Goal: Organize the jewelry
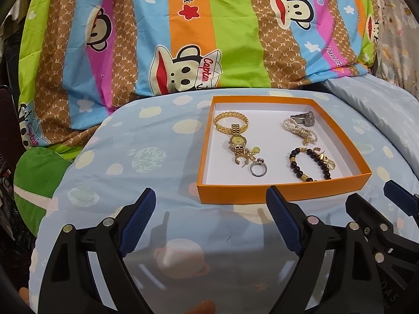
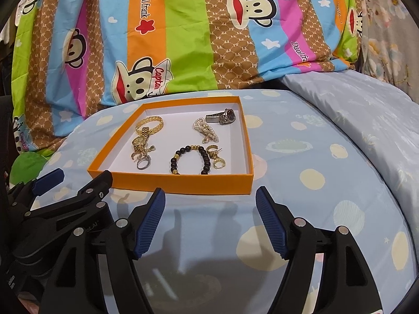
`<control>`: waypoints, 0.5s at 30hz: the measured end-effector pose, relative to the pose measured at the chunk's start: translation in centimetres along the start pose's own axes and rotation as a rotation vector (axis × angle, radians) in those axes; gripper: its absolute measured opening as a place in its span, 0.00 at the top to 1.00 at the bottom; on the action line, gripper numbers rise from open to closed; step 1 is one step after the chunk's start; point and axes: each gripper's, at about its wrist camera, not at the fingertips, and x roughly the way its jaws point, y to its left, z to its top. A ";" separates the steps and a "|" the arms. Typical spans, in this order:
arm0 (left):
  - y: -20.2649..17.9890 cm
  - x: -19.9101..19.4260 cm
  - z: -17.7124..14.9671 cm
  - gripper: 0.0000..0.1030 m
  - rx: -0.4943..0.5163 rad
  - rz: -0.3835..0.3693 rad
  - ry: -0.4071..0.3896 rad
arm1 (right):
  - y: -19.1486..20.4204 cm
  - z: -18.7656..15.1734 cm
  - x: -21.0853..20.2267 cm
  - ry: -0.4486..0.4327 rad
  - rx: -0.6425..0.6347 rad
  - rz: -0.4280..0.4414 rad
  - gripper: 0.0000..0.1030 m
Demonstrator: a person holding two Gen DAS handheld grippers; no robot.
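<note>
Both my left tongs and right tongs gape wide and empty; at twelve o'clock, tangled gold watch and ring may lift together from the orange tray.

Readable text, striped quilt:
- "Daul frank", dark letters running vertically on the orange stripe, top centre of the left view; same word at upper left-centre of the right view.
- "Captain", red script on the white hat of the cartoon monkey, centre of the left view; in the right view only "Captai" can be made out.
- Repeated "PF" monograms across the brown stripes.
- Partial "Daulfr", pink stripe, right side of both views.

Left gripper body, lower left of the right view: fragment "ot.AI". Watch dials: unreadable.
</note>
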 end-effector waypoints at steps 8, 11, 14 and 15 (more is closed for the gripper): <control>-0.2 0.4 0.0 0.17 0.008 0.028 0.017 | -0.1 0.0 0.1 0.004 0.003 -0.007 0.29; -0.2 0.4 0.0 0.17 0.010 0.030 0.020 | -0.1 0.0 0.1 0.005 0.003 -0.009 0.28; -0.2 0.5 0.0 0.17 0.009 0.034 0.023 | -0.1 0.0 0.2 0.005 0.002 -0.009 0.28; -0.2 0.5 0.0 0.17 0.009 0.035 0.024 | -0.1 0.0 0.2 0.005 0.001 -0.011 0.27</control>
